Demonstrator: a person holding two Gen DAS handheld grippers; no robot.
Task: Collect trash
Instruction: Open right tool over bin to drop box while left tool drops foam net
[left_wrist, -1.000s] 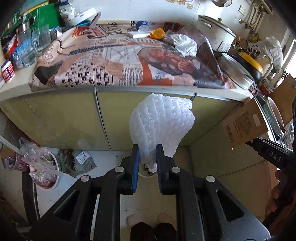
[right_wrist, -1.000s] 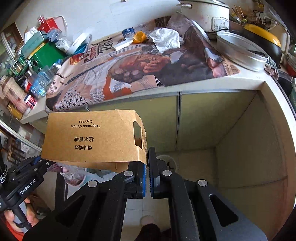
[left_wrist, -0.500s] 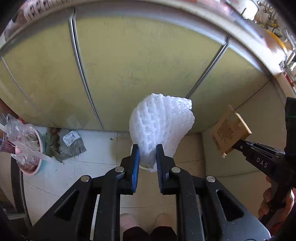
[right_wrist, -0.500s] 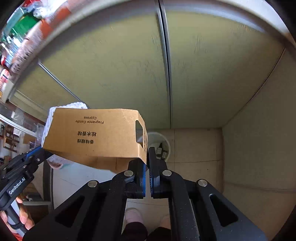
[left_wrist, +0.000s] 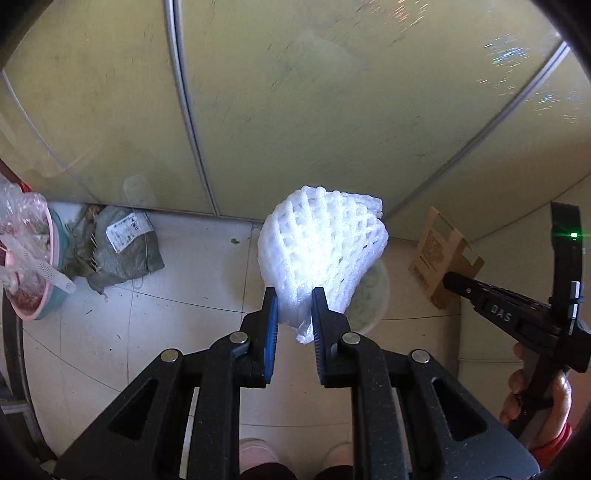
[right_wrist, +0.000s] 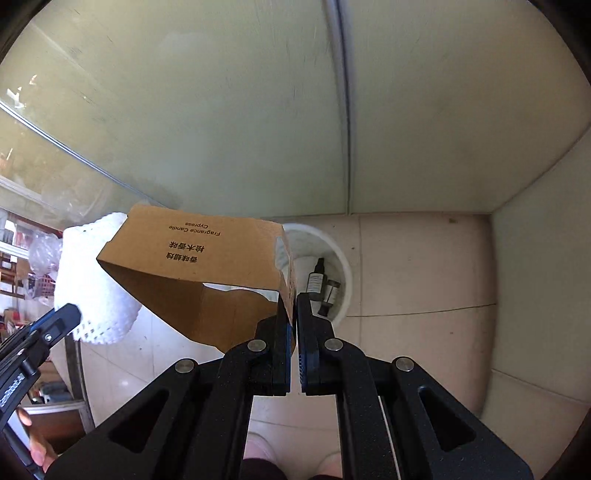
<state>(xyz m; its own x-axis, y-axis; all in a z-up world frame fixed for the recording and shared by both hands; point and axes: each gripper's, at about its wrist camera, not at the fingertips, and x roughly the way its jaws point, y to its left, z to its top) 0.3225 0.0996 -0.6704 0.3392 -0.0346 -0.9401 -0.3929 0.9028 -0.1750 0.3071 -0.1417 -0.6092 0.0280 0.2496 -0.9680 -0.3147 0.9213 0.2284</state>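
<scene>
Nearest the lenses, the toes of the person's shoes are cut off at the bottom edge of both wrist views. The left gripper (left_wrist: 294, 301) has its jaws narrow, clamped on the pinched lower end of a white foam mesh fruit sleeve (left_wrist: 321, 251), which fans out beyond the tips. The right gripper (right_wrist: 296, 297) has its jaws pressed almost together on one thin side wall of an open brown cardboard candle box (right_wrist: 199, 254); the box juts to the left of the jaws, printed face up. Below and beyond both held pieces stands a round white waste bin (right_wrist: 345, 273) on the pale tiled floor (right_wrist: 417, 266), in the corner against the yellowish cabinet doors (left_wrist: 295, 110). The box hides much of the bin's mouth in the right view, the sleeve most of it in the left. Two small dark bottles (right_wrist: 320, 286) lie inside; their labels are unreadable. Far left, a grey sack (left_wrist: 123, 247) and a pink basin (left_wrist: 26, 273) sit blurred and partly cropped.
</scene>
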